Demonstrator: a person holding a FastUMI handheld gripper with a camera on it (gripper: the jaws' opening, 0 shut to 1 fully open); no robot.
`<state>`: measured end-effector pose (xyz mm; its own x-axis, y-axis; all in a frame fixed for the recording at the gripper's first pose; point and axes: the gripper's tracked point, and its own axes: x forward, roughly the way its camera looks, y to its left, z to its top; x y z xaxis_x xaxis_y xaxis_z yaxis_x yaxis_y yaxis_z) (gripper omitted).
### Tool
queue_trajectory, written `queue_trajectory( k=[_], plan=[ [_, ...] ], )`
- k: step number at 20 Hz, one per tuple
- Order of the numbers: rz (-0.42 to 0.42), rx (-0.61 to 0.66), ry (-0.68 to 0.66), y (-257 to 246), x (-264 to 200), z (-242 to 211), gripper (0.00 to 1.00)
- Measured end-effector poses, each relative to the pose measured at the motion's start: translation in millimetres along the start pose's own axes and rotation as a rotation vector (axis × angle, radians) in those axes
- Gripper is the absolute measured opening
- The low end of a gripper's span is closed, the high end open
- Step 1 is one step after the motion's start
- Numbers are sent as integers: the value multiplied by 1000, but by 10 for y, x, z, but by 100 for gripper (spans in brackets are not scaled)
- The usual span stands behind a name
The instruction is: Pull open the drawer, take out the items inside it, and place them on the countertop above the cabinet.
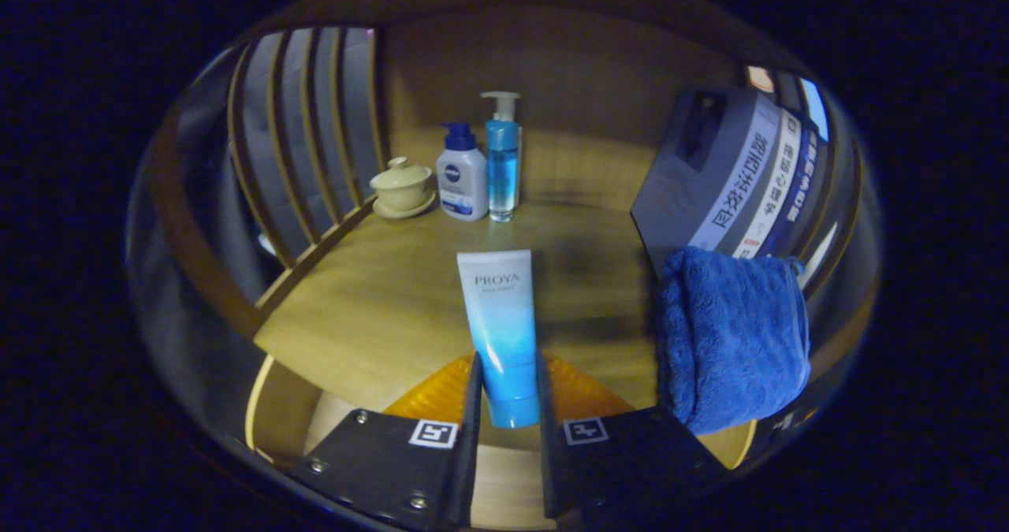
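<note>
A white-to-blue squeeze tube sits between my fingers, cap end toward me and its far end pointing out over the wooden countertop. My gripper is shut on the tube, both fingers pressing its lower sides. Below the fingers the open drawer shows its pale rim, with an orange object lying inside, partly hidden behind the fingers and the tube.
At the back of the countertop stand a beige lidded cup on a saucer, a white pump bottle and a blue pump bottle. A grey box stands to the right with a blue towel in front. A slatted wooden side rises on the left.
</note>
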<state>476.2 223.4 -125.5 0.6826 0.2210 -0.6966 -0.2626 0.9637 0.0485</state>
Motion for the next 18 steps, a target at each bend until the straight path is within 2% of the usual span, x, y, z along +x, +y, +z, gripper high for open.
queue_trajectory(
  k=[5, 11, 15, 18],
  plan=[
    [2, 10, -63, -7, -211, 87, 37],
    [29, -1, -222, -23, -1150, 65, 36],
    [36, 23, -347, 4, -1870, -263, 37],
    [13, 24, -423, 27, -2243, -626, 36]
  ],
)
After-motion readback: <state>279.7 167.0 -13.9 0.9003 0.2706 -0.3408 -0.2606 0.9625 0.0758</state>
